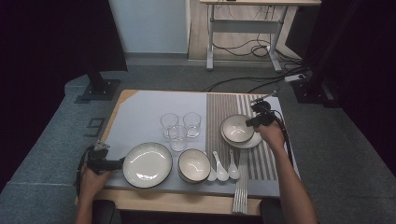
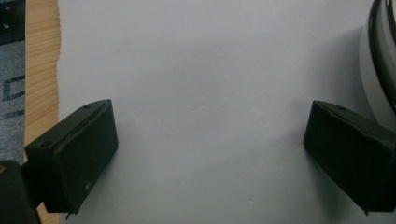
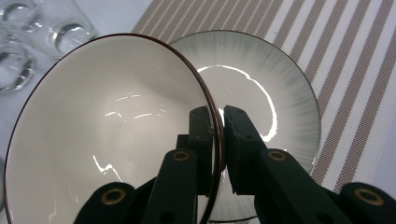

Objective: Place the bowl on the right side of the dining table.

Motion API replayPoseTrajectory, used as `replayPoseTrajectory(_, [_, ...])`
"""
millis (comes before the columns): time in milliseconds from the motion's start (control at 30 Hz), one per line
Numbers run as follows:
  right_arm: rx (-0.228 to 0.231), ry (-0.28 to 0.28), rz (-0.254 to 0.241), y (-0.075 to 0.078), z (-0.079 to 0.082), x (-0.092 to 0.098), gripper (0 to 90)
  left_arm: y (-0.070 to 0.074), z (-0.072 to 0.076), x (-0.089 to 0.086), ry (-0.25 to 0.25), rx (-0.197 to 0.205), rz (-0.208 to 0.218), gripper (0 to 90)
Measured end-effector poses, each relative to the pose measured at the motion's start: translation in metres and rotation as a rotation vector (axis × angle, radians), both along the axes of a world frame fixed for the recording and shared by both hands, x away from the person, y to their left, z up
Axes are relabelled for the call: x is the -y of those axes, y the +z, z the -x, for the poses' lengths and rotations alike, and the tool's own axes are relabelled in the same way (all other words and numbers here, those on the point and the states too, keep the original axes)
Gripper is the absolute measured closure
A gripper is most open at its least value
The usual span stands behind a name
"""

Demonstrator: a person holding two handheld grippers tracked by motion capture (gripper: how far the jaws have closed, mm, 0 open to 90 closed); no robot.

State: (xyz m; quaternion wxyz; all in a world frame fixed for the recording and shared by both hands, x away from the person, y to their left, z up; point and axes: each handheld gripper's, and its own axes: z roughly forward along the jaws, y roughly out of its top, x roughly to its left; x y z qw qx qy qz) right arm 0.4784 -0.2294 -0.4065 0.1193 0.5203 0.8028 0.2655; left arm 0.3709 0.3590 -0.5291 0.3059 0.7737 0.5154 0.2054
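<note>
Right gripper (image 3: 218, 122): fingers clenched on bowl (image 3: 107, 130) rim, bowl tilted over plate (image 3: 280, 107) on striped mat, right of frame. Left gripper (image 2: 210, 154): fingers released, over bare worktop (image 2: 210, 70).

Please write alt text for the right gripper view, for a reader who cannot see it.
The right claw is shut on the rim of a white bowl, one jaw inside and one outside. Behind the bowl a plate lies on a striped placemat; clear glasses stand at upper left.
</note>
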Motion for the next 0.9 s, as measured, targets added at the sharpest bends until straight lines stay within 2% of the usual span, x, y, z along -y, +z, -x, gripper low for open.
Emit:
replayPoseTrajectory(567, [-0.043, -0.052, -0.001, -0.035, -0.015, 0.014, 81.4, 0.0, 0.0, 0.0, -0.001, 0.0, -0.002, 2.9])
replayPoseTrajectory(900, [-0.063, -0.068, -0.013, -0.047, -0.019, 0.02, 81.4, 0.0, 0.0, 0.0, -0.001, 0.0, -0.002, 2.9])
